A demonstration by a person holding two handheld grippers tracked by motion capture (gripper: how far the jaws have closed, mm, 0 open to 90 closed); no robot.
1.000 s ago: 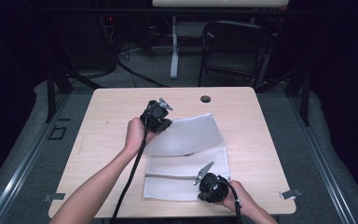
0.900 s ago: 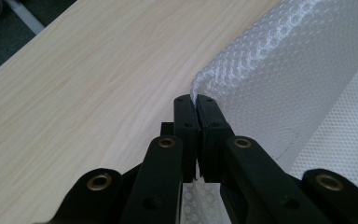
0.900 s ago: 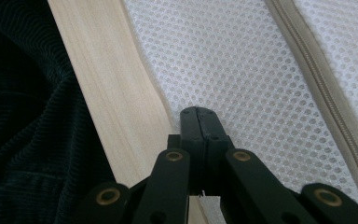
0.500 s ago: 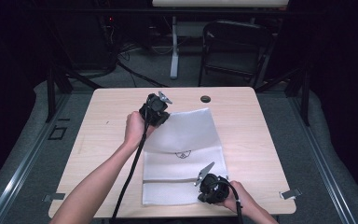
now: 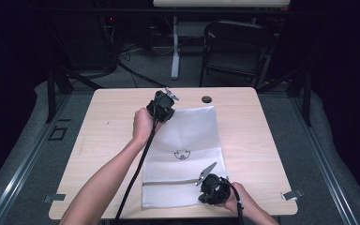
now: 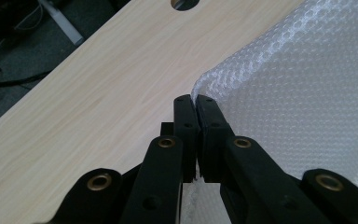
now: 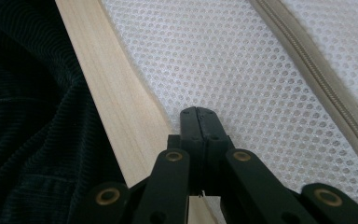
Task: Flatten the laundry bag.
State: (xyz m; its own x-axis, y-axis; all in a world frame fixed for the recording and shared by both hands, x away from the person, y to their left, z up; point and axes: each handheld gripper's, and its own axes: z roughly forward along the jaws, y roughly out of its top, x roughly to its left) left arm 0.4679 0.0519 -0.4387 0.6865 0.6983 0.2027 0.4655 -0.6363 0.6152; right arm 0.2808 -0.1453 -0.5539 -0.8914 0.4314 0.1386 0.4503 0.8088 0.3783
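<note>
A white mesh bag with a beige zipper lies spread flat on the wooden table, long side running away from me. My left gripper is at the bag's far left corner, and its jaws are shut on that corner. My right gripper rests at the bag's near right part, below the zipper. Its jaws are shut with mesh pinched at their tips, close to the table's front edge.
A small dark logo marks the bag's middle. A round cable hole sits at the table's far edge, beyond the bag. A black chair and a desk leg stand behind the table. Bare wood lies left and right of the bag.
My left gripper carried the bag's folded-over half away from me and laid the bag out flat to its full length. The right gripper stayed in place on the near end.
</note>
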